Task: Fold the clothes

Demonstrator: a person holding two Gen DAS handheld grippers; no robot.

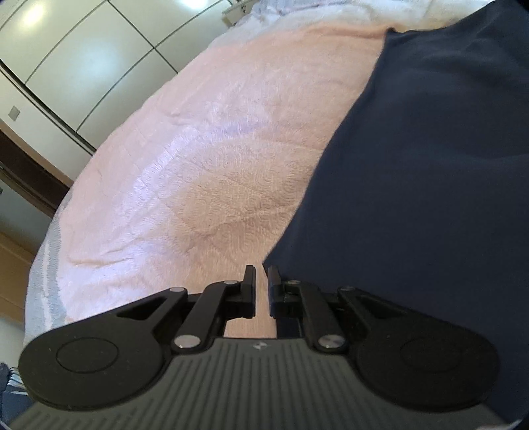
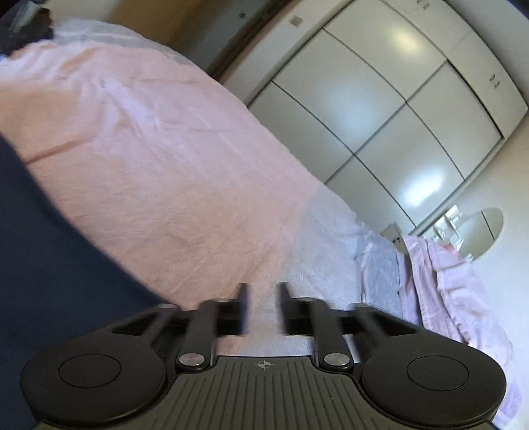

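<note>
A dark navy garment lies flat on the pink bedspread, filling the right side of the left wrist view. My left gripper hovers at the garment's near left edge, its jaws a narrow gap apart and holding nothing. In the right wrist view the same garment fills the lower left over the bedspread. My right gripper is open and empty, just right of the garment's edge, above the bed.
A white wardrobe with panelled doors stands beyond the bed; it also shows in the left wrist view. A pink frilled pillow and a round mirror are at the right. Dark folded items lie at the far bed corner.
</note>
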